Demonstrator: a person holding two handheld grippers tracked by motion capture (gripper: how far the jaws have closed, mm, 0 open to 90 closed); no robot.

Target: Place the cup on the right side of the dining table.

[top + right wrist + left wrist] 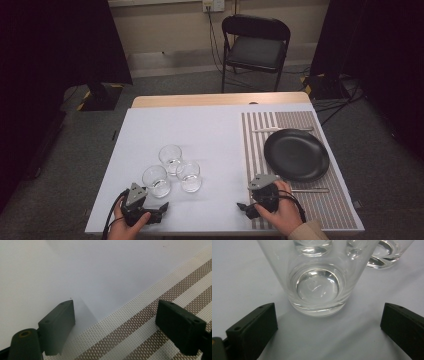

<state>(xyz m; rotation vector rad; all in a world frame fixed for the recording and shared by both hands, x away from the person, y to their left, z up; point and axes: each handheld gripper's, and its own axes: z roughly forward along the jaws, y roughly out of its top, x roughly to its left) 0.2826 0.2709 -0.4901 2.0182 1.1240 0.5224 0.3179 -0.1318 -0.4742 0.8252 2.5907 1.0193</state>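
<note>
Left gripper [329, 322] jaws spread wide, nearest clear glass [318, 280] standing untouched at its 12 o'clock; right gripper [115, 327] jaws released over the striped placemat [160, 322] edge, at the black plate's [296, 154] 7 o'clock

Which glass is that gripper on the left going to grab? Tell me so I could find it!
Look at the white table, left of the striped placemat, where three clear empty drinking glasses cluster. The one in front of the open left hand-held gripper is the nearest-left glass, the one closest to the person's edge and farthest from the black plate.
</note>
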